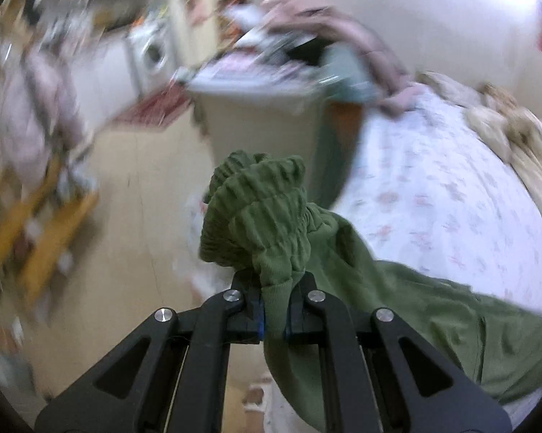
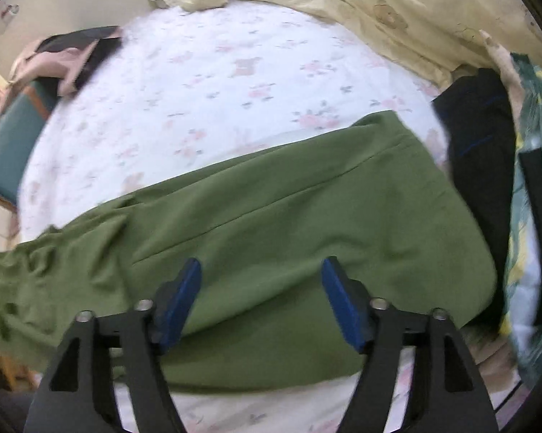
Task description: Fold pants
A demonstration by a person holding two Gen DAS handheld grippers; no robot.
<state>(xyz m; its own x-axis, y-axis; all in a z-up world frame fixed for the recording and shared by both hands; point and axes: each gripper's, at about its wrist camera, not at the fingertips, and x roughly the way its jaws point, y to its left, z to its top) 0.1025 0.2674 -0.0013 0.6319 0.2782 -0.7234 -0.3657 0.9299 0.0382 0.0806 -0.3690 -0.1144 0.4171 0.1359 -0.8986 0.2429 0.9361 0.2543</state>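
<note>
Green pants [image 2: 278, 213] lie across a white flowered bedsheet [image 2: 206, 83]. In the left wrist view my left gripper [image 1: 274, 292] is shut on the ribbed elastic waistband [image 1: 260, 213], which bunches up above the fingers and is lifted off the bed, while the rest of the pants [image 1: 433, 317] trails down to the right. In the right wrist view my right gripper [image 2: 261, 270] is open above the flat leg part of the pants. Its blue pads [image 2: 180, 299] stand wide apart with nothing pressed between them.
A cream quilt [image 2: 397, 7] is heaped at the back of the bed. Dark and patterned clothes [image 2: 487, 166] lie at the right edge. A basket piled with laundry [image 1: 271, 72] stands beside the bed on a tan floor [image 1: 133, 195], with wooden furniture [image 1: 43, 238] at left.
</note>
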